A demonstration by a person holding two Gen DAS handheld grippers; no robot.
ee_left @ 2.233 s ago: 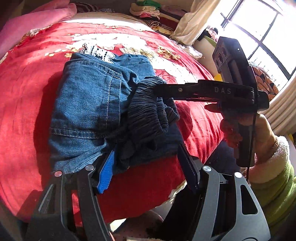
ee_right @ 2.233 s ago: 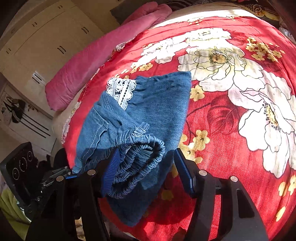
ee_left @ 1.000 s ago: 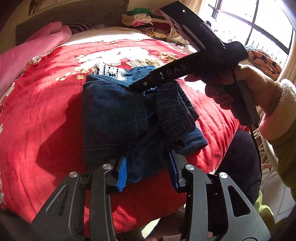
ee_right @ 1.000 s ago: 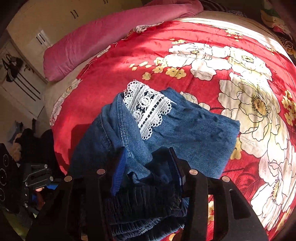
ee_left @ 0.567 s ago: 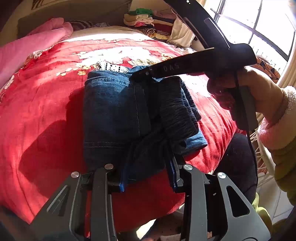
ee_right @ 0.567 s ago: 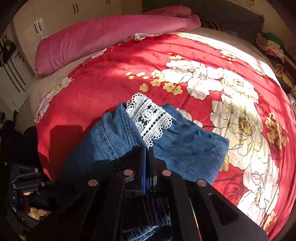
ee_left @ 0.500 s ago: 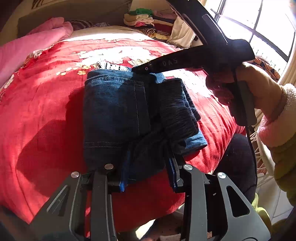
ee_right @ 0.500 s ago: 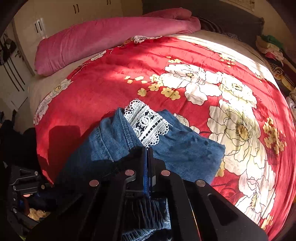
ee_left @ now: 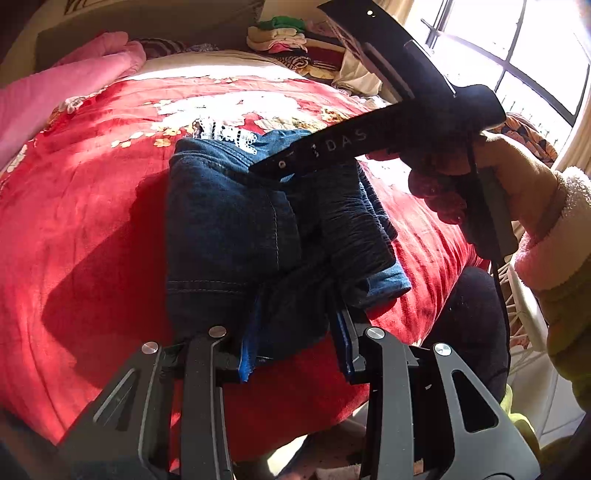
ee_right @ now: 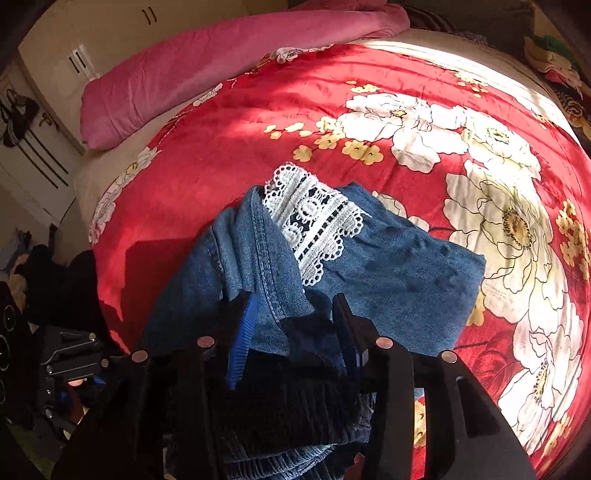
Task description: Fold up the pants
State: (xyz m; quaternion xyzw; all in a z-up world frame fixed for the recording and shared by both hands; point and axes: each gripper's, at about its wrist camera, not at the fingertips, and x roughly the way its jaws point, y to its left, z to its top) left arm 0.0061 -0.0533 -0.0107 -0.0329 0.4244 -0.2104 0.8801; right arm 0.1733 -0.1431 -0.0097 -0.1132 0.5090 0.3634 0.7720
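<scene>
Blue denim pants [ee_left: 229, 229] lie folded in a thick bundle near the front edge of a red flowered bedspread [ee_left: 92, 221]. White lace trim [ee_right: 314, 225] shows at the far end and a gathered elastic waistband [ee_left: 354, 229] on the right. My left gripper [ee_left: 295, 343] is shut on the near fold of the bundle, blue pads pressing the denim. My right gripper [ee_right: 293, 332] reaches over the pants [ee_right: 406, 266] from the right; its jaws are opening, with a denim fold between them. In the left wrist view the right gripper [ee_left: 273, 168] rests its tip on top of the bundle.
A pink pillow [ee_right: 221, 55] lies at the head of the bed. Folded clothes [ee_left: 288, 33] are stacked by the window [ee_left: 535, 55]. A hand [ee_left: 498, 184] in a fleecy sleeve holds the right gripper, with a dark trouser leg [ee_left: 472, 314] below. White cupboards [ee_right: 55, 74] stand at left.
The right gripper's jaws were shut half a second ago and now stand apart over a denim fold. The left gripper keeps its grip, in the same place.
</scene>
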